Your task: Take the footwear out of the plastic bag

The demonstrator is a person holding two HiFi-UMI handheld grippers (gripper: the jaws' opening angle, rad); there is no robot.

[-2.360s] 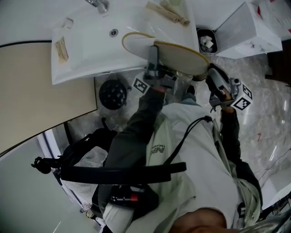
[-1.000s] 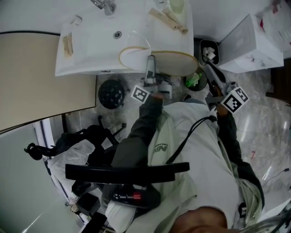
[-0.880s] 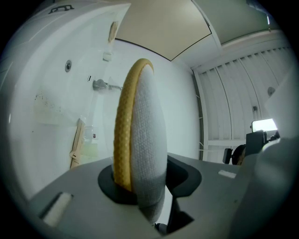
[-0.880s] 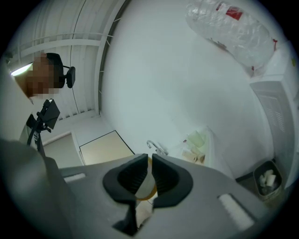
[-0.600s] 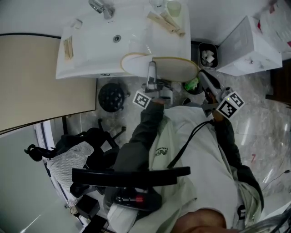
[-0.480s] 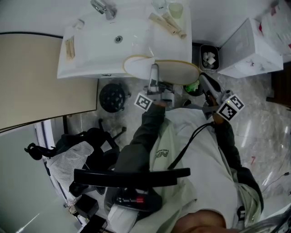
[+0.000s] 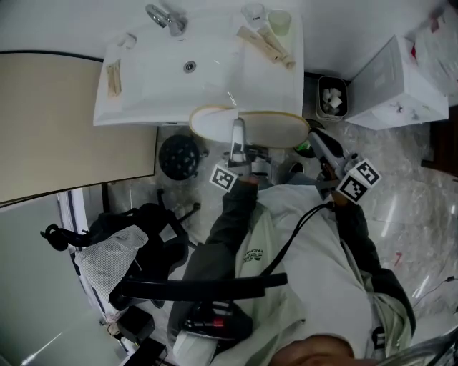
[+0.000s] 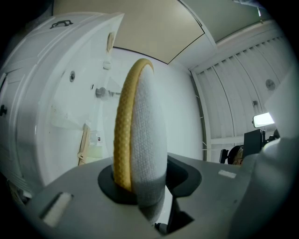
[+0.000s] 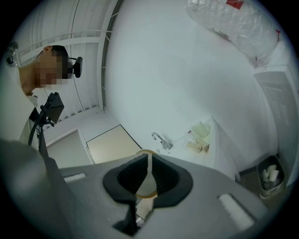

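Note:
Two flat white slippers with yellow edging hang side by side at the sink's front edge in the head view: the left slipper point(image 7: 210, 121) and the right slipper point(image 7: 275, 129). My left gripper point(image 7: 237, 130) reaches up between them. In the left gripper view it point(image 8: 140, 189) is shut on a white woven slipper point(image 8: 142, 135) with a yellow rim, held on edge. My right gripper point(image 7: 313, 138) is at the right slipper's far end. In the right gripper view it point(image 9: 146, 189) is shut on a thin, yellow-rimmed slipper edge point(image 9: 149, 175). I cannot make out a bag around the slippers.
A white sink point(image 7: 154, 78) with a tap point(image 7: 168, 18), wooden-coloured packets point(image 7: 268, 43) and a cup point(image 7: 280, 21) lies ahead. A small bin point(image 7: 330, 96) and a white box point(image 7: 404, 78) stand to the right. A crinkled plastic bag point(image 9: 233, 21) lies on the box. A black round object point(image 7: 179, 154) sits under the sink.
Both grippers and the slippers have drawn back from over the basin to the sink's front edge, and the right gripper has come closer to the left. Both grips are unchanged.

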